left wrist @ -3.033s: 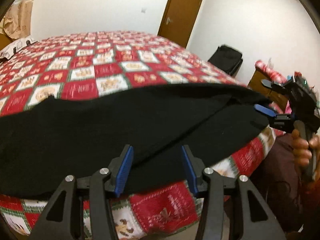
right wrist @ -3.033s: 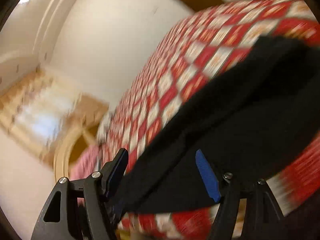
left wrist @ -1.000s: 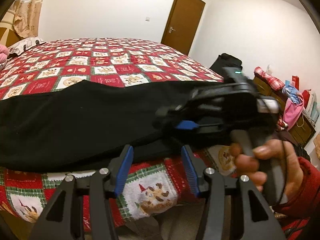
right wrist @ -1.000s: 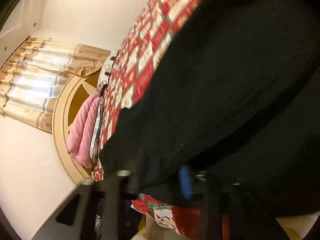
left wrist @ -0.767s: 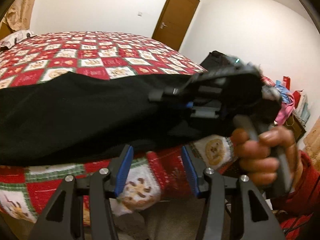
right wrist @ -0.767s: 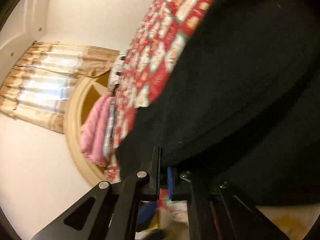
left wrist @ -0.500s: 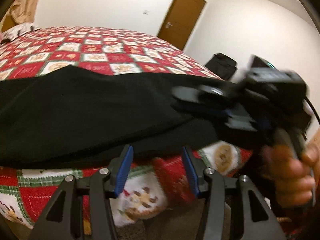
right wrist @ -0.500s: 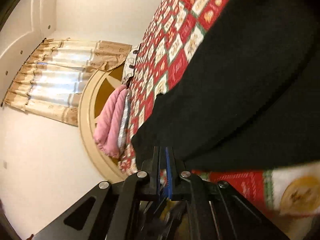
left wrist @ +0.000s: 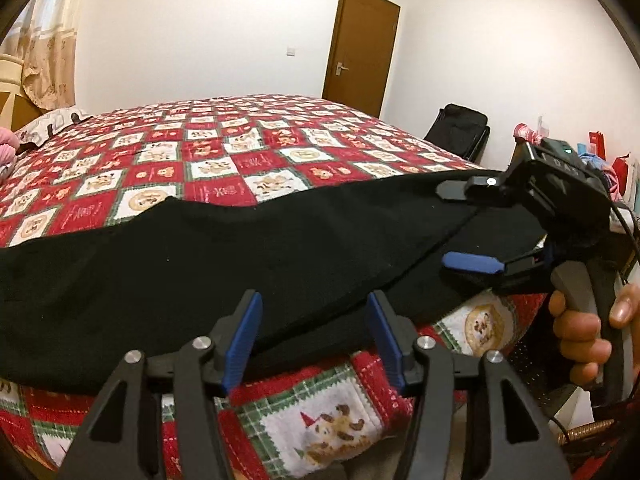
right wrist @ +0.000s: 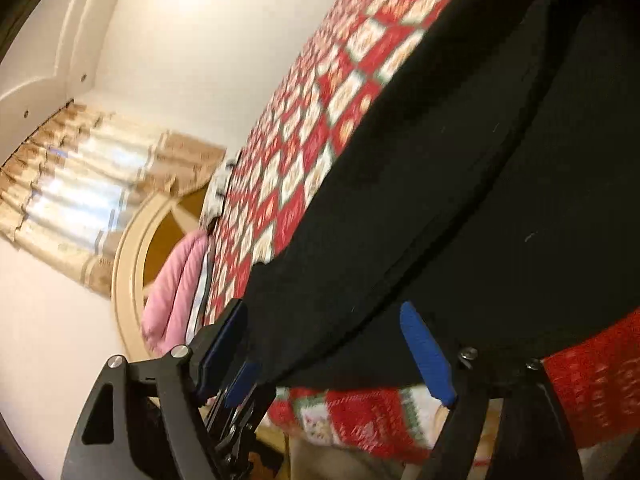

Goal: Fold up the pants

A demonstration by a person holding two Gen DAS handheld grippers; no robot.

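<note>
Black pants (left wrist: 224, 256) lie lengthwise along the near edge of a bed with a red Christmas patchwork quilt (left wrist: 224, 152). One layer lies folded over the other, with a seam line running along them. My left gripper (left wrist: 314, 340) is open and empty, just before the pants' near edge. My right gripper (left wrist: 460, 228) is at the right end of the pants, jaws wide apart, holding nothing. In the right wrist view, tilted and blurred, the right gripper (right wrist: 328, 352) is open over the pants (right wrist: 460, 184). The left gripper's blue pads (right wrist: 240, 380) show at lower left.
A brown door (left wrist: 360, 48) is in the far wall. A black bag (left wrist: 460, 128) and a dresser with clutter (left wrist: 600, 160) stand at right. A pink pillow (right wrist: 176, 280) and the cream headboard (right wrist: 132, 248) are at the bed's head, under curtains (right wrist: 88, 184).
The right gripper was shut half a second ago and has opened wide. It has drawn back from the pants' middle to their right end. The left gripper has stayed open near the edge.
</note>
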